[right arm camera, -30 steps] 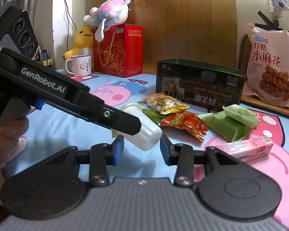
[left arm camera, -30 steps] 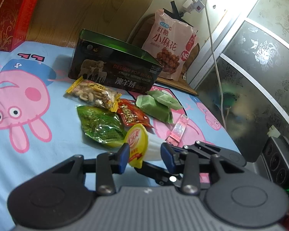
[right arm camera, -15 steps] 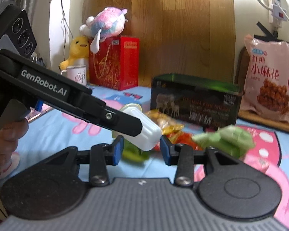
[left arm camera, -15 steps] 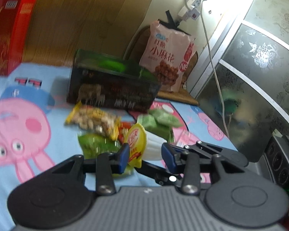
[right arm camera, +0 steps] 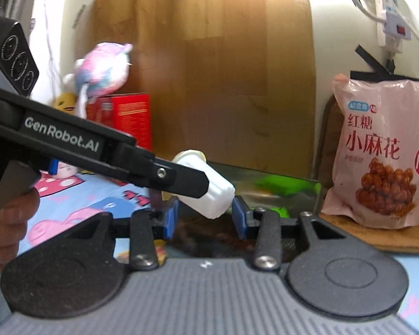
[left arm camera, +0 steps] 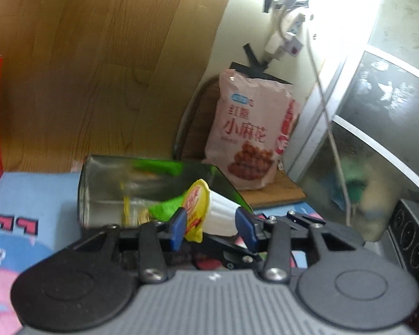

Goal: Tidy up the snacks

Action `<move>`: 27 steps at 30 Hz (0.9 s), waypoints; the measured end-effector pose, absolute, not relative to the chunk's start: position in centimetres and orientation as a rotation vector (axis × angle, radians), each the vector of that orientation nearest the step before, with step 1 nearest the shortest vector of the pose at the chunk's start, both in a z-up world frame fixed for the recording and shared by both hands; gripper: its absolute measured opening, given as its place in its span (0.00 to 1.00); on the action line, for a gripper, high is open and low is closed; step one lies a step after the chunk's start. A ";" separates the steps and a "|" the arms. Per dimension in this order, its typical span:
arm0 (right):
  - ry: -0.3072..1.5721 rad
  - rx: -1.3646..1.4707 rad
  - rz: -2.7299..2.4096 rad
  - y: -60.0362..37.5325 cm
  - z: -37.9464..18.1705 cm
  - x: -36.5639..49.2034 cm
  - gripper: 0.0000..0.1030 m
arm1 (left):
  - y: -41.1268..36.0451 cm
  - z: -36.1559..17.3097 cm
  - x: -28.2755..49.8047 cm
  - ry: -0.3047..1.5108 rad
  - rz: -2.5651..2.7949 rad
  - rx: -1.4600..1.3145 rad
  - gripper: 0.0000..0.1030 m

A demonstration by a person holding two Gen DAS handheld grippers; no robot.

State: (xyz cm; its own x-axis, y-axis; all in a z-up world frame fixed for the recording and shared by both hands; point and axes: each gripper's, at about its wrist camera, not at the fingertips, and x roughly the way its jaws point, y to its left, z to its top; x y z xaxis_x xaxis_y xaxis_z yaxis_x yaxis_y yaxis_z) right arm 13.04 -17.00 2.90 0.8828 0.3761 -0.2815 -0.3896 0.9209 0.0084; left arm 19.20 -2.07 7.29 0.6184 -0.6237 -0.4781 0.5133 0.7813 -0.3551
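The left tool (left arm camera: 211, 224) grips a white jelly cup (left arm camera: 220, 212) with a yellow foil lid. One blue pad lies against the lid and the other against the base. Its jaws have just been opening slightly, and the cup is between them, clear of the surface.

The right tool (right arm camera: 204, 217) is set to a moderate gap, with the base end of the cup between its blue pads. Whether these pads press on the cup cannot be told, because a finger of the left tool crosses in front. A hand (right arm camera: 5, 223) holds the left tool's grip at the left edge of the right wrist view.

Directly beyond the cup stands an open dark tin box (left arm camera: 103, 189) on a blue cartoon-print cloth (left arm camera: 28, 195); its contents are blurred. To the right of the box, a pink snack bag (left arm camera: 248, 139) stands upright on a wooden board. Further left, against the wood panel, a red carton (right arm camera: 131, 117) carries a plush toy (right arm camera: 100, 67).
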 end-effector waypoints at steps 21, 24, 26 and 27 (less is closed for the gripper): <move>0.415 0.323 0.318 -30.5 0.1 9.2 0.46 | -3.1 3.5 18.6 0.762 -0.732 -0.295 0.43; 0.451 0.369 0.310 -30.9 -1.5 8.1 0.49 | -6.3 2.1 18.8 0.828 -0.758 -0.269 0.43; 0.465 0.346 0.331 -30.2 -2.0 8.0 0.54 | -8.0 1.4 19.0 0.865 -0.769 -0.259 0.49; 0.472 0.322 0.347 -29.6 -2.1 8.0 0.55 | -8.8 1.1 19.0 0.878 -0.775 -0.256 0.51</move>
